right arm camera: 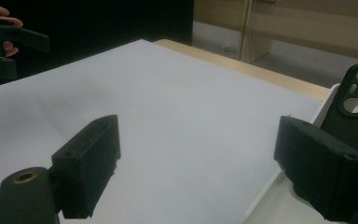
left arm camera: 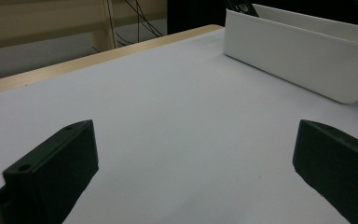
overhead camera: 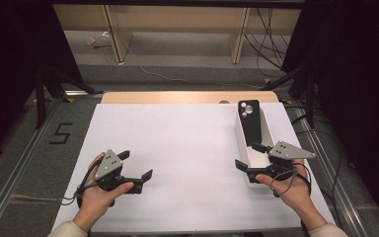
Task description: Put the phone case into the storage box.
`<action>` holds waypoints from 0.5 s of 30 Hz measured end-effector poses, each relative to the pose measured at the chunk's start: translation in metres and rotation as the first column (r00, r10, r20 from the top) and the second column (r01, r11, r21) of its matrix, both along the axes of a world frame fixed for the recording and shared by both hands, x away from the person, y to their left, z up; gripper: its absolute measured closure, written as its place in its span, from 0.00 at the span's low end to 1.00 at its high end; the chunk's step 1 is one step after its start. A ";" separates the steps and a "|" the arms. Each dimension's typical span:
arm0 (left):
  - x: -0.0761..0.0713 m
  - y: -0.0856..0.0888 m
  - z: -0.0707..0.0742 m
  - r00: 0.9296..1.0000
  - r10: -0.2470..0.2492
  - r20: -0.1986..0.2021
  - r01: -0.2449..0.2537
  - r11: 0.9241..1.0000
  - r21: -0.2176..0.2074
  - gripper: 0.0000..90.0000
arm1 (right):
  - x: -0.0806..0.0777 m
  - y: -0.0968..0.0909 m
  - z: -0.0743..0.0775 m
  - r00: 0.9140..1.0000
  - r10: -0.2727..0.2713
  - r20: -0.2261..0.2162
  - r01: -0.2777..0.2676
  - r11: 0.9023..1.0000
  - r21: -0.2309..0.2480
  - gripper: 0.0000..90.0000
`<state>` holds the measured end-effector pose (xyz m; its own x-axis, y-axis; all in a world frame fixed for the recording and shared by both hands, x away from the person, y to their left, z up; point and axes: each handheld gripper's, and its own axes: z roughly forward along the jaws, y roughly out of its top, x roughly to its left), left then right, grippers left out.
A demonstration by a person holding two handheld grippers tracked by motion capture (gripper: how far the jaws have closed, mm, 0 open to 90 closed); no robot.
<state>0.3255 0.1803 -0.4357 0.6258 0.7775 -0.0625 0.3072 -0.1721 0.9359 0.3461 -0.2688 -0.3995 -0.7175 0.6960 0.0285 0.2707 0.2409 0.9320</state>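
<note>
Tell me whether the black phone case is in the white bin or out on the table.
In the bin. The black phone case leans inside the white bin, its camera-cutout end sticking up above the far rim.

We see a white sheet (overhead camera: 177, 148) covering most of the wooden table (overhead camera: 187, 97), whose bare edge shows along the far side at 12 o'clock. Beyond it, pale wooden shelf legs (overhead camera: 116, 32) stand on the grey floor, with loose cables (overhead camera: 264, 44) trailing at about 1 o'clock. At 9 o'clock, a black "5" (overhead camera: 61, 133) is marked on the floor beside a metal rail (overhead camera: 19, 163). Dark curtains (overhead camera: 10, 49) hang at both sides.
</note>
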 end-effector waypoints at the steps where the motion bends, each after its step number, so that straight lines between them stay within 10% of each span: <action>1: 0.000 0.000 0.000 1.000 0.000 0.000 0.000 1.000 0.000 0.00 | 0.000 -0.001 0.000 1.000 -0.001 0.001 0.001 1.000 0.000 0.17; 15: 0.000 0.000 0.000 1.000 0.002 -0.002 -0.002 1.000 -0.003 0.00 | -0.005 -0.005 -0.007 1.000 -0.005 -0.001 0.005 1.000 -0.010 0.17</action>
